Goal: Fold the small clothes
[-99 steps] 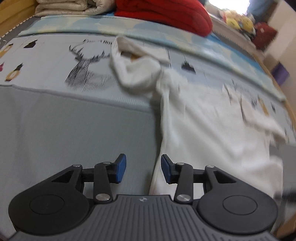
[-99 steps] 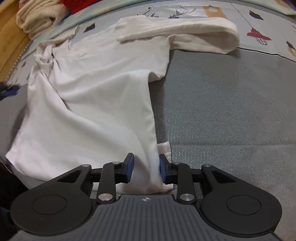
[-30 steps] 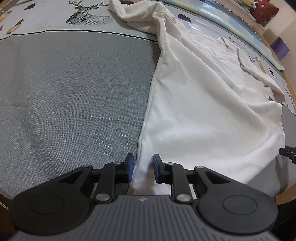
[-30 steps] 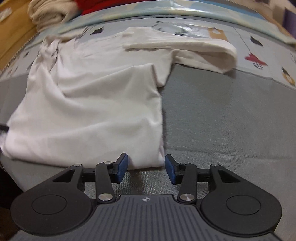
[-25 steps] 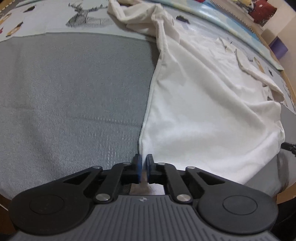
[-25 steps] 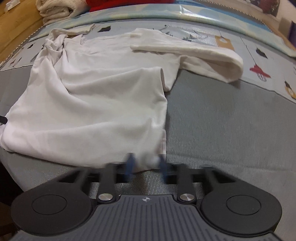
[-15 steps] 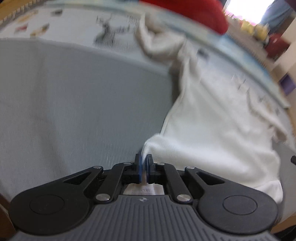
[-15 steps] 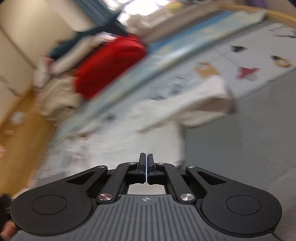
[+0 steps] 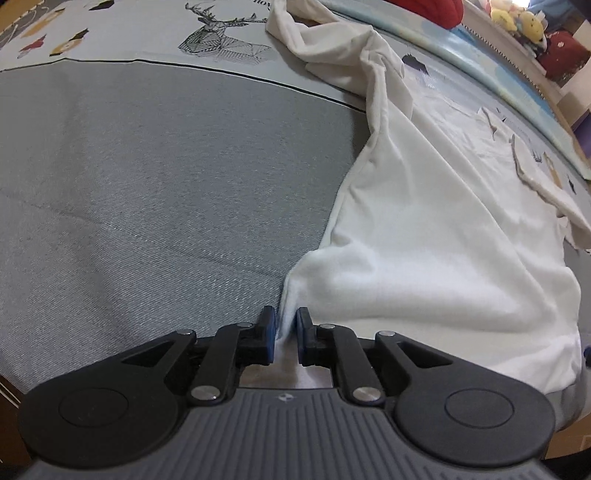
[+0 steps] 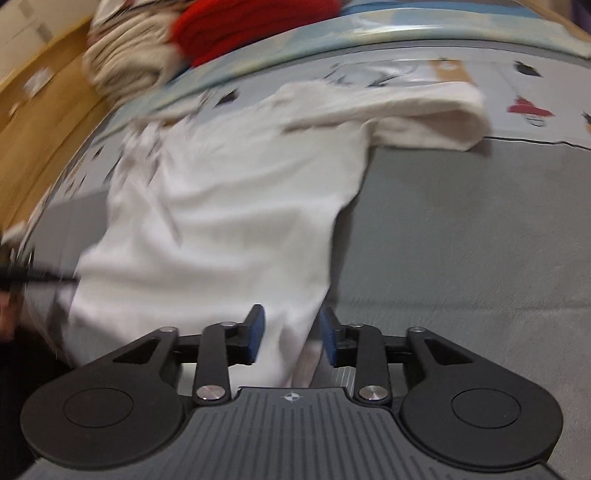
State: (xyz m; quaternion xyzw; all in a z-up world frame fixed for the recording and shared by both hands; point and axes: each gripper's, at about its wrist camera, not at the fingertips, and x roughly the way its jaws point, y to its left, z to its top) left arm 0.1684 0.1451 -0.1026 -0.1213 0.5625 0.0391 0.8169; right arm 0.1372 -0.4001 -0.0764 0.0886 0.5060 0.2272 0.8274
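Observation:
A white long-sleeved shirt lies spread on a grey bed cover, its hem toward me. My left gripper has its jaws slightly apart with the shirt's bottom left hem corner between them. In the right wrist view the same shirt shows, blurred. My right gripper is open, its jaws on either side of the bottom right hem corner. One sleeve lies folded at the far right, the other sleeve is bunched at the far left.
Red fabric and a beige folded blanket lie at the bed's far end. A printed sheet covers the far part. Plush toys sit at the far right. Wooden floor lies beyond the left bed edge.
Both grippers shut on the hem corners and lifted briefly. Now both have opened, the right one wider, and the hem has dropped back onto the bed with a soft bulge.

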